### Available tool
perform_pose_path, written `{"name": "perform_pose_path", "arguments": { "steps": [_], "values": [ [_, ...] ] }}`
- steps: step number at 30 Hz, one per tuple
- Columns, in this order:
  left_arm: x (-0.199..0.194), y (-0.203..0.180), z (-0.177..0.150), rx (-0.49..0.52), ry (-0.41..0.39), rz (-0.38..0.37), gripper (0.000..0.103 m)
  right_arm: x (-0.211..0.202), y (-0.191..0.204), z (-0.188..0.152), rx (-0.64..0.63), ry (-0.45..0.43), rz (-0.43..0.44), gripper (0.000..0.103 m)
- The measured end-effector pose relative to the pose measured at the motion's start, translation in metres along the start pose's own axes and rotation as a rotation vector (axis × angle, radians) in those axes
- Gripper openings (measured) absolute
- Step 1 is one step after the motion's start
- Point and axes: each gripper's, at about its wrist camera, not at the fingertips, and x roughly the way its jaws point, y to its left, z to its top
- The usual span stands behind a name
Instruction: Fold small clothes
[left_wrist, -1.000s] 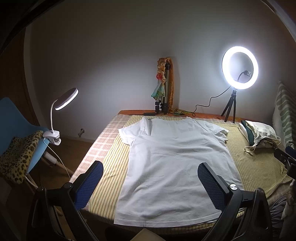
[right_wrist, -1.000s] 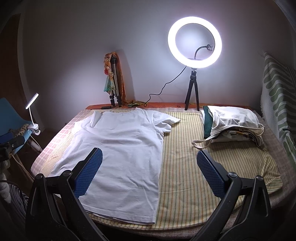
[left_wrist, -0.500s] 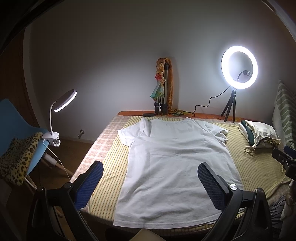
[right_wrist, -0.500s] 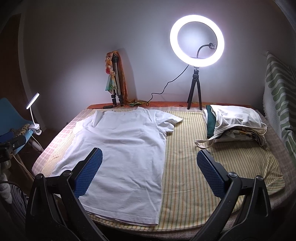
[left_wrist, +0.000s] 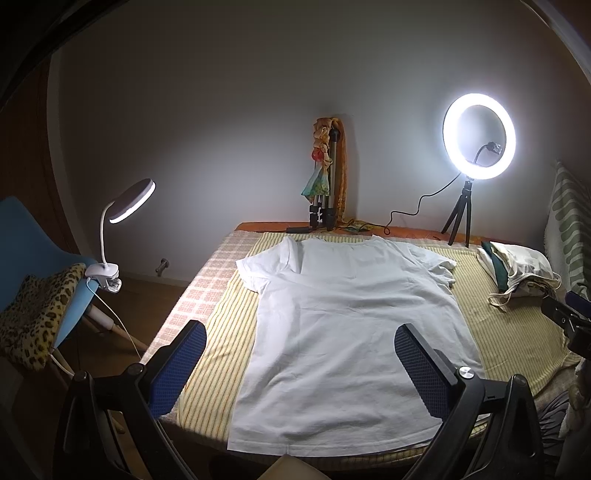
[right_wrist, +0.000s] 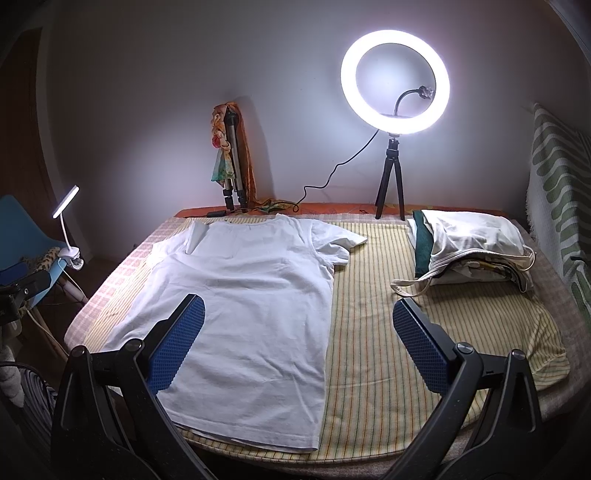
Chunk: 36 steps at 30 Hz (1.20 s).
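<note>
A white T-shirt (left_wrist: 354, 325) (right_wrist: 247, 306) lies spread flat on the yellow striped cloth (left_wrist: 517, 332) (right_wrist: 388, 332), neck toward the wall, hem at the near edge. Its left sleeve is folded inward near the collar. My left gripper (left_wrist: 301, 354) hovers open above the shirt's lower half, nothing between its blue pads. My right gripper (right_wrist: 297, 332) hangs open over the shirt's right side seam, also empty. The right gripper's tip shows at the far right edge of the left wrist view.
A pile of clothes with a cream bag (right_wrist: 472, 251) (left_wrist: 521, 273) sits at the right back. A ring light on a tripod (right_wrist: 394, 81) (left_wrist: 478, 136) and a second tripod (right_wrist: 232, 162) stand along the wall. A clip lamp (left_wrist: 122, 214) and blue chair (left_wrist: 33, 258) stand left of the table.
Both grippers have drifted slightly forward and right, so the shirt sits a little lower and closer in both views. Nothing on the table has moved.
</note>
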Motion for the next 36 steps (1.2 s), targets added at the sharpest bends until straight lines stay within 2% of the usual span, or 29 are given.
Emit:
{"name": "perform_pose_path", "arguments": {
  "steps": [13, 26, 32, 34, 36],
  "values": [
    [0.003, 0.004, 0.001, -0.006, 0.002, 0.011, 0.103, 0.006, 0.003, 0.002, -0.003, 0.003, -0.002, 0.103],
    [0.011, 0.013, -0.006, -0.023, 0.019, 0.037, 0.103, 0.021, 0.008, 0.005, 0.015, 0.011, 0.05, 0.103],
    [0.02, 0.023, -0.008, -0.048, 0.046, 0.015, 0.103, 0.038, 0.018, 0.014, 0.002, 0.034, 0.086, 0.103],
    [0.024, 0.027, -0.01, -0.051, 0.058, 0.006, 0.103, 0.047, 0.023, 0.018, -0.018, 0.057, 0.117, 0.103],
    [0.027, 0.03, -0.014, -0.046, 0.061, 0.01, 0.101, 0.059, 0.028, 0.026, -0.019, 0.09, 0.186, 0.103]
  ]
}}
